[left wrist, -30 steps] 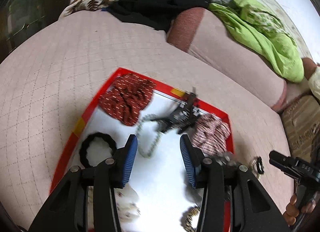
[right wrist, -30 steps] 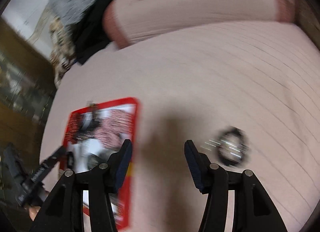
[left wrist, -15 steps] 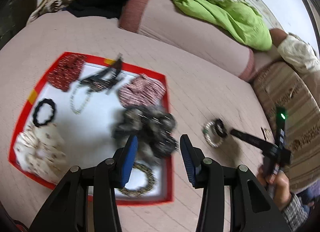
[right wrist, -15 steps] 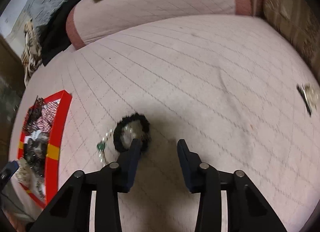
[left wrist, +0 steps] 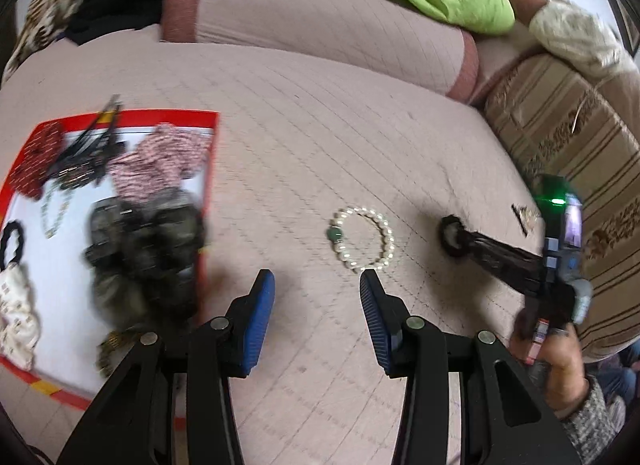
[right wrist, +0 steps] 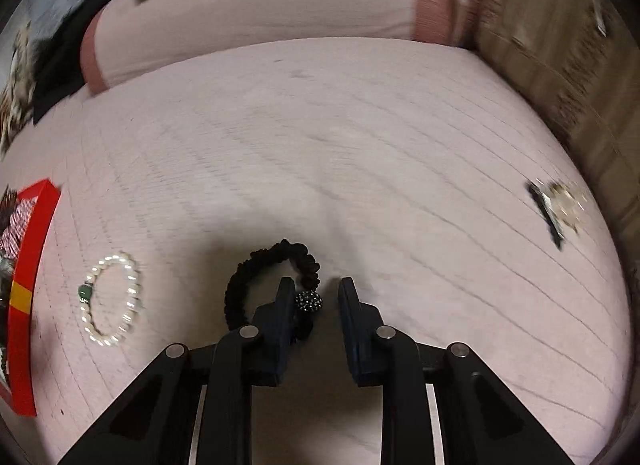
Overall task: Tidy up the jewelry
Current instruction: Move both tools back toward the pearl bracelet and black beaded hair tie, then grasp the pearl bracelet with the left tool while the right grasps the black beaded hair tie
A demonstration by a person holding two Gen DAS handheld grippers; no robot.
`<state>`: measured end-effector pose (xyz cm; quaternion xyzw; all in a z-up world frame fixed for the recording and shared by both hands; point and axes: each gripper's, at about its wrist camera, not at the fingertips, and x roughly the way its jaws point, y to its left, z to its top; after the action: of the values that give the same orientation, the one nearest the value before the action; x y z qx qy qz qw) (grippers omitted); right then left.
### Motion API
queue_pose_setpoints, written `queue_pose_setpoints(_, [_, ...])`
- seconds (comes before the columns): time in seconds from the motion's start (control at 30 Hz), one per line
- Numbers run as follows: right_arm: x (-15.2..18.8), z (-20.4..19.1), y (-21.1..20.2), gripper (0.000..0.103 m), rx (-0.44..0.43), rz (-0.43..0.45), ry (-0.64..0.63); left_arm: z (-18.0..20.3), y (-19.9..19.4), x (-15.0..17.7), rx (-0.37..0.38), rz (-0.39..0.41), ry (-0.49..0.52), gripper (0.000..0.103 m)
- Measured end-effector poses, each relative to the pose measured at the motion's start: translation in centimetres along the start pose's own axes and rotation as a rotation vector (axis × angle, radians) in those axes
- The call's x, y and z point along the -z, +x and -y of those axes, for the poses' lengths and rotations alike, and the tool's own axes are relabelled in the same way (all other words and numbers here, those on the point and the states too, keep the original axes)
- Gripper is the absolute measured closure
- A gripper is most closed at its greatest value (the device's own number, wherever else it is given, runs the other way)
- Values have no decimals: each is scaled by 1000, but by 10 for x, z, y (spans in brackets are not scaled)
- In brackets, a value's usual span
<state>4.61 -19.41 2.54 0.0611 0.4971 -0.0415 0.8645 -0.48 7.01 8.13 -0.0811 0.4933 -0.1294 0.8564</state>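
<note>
The right gripper [right wrist: 311, 297] is closing its jaws around the black scrunchie [right wrist: 269, 279], not yet pinching, on the bedspread at six o'clock; soft, light, squashy — its beaded side looks best. The left gripper [left wrist: 316, 297] is hanging spread, empty.

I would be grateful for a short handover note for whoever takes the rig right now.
Left gripper: open, empty, over the bedspread near the pearl bracelet.
Right gripper: fingers have just been closing around the black scrunchie, not yet gripping it.
Done: several pieces lie in the red tray.
Left: scrunchie, bracelet and a hair clip at the far right are outside the tray.
</note>
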Motion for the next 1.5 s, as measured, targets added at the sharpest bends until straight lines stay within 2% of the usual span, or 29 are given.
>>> queue_pose_setpoints(0.1, [6,21,-6,78,-65,21,42,13,27,-7,-17,-34,22,60])
queue_pose_setpoints(0.23, [16,32,-8,75,-100,56,62,22,60,-18,-75,-55,47,60])
queue_pose_setpoints(0.33, [21,31,-8,66,-111,78,51,24,80,-25,-104,-71,61,60])
queue_pose_setpoints(0.4, [21,26,-5,64,-105,89,31,25,93,-28,-119,-80,63,60])
queue_pose_setpoints(0.57, [24,13,-2,56,-86,96,-8,32,101,-33,-160,-54,99,60])
queue_pose_setpoints(0.6, [23,11,-1,53,-79,95,-19,34,104,-32,-168,-51,106,58])
queue_pose_setpoints(0.67, [22,7,1,51,-62,93,-40,38,106,-30,-168,-41,121,46])
queue_pose_setpoints(0.77, [22,1,1,50,-32,97,-70,47,111,-25,-188,-14,158,35])
queue_pose_setpoints(0.9, [23,1,2,49,-29,97,-72,52,114,-19,-189,34,170,25])
queue_pose_setpoints(1.13, [21,-4,6,45,-4,91,-87,51,114,-18,-177,29,170,22])
queue_pose_setpoints(1.2, [20,-6,6,45,8,88,-96,52,113,-19,-188,9,165,27])
queue_pose_setpoints(1.23, [20,-6,6,45,13,86,-102,53,112,-19,-200,4,160,42])
queue_pose_setpoints(1.27, [19,-7,6,49,14,81,-110,54,109,-19,-205,1,159,64])
queue_pose_setpoints(1.3, [19,-8,5,65,8,79,-118,56,106,-19,-200,-8,165,77])
queue_pose_setpoints(1.33, [19,-9,3,75,-9,82,-123,57,105,-19,-201,-19,168,91])
queue_pose_setpoints(1.37, [19,-10,1,88,-34,85,-129,57,103,-19,-192,-32,168,92])
queue_pose_setpoints(1.5, [20,-14,-2,88,-80,100,-131,57,92,-11,-160,-55,138,92])
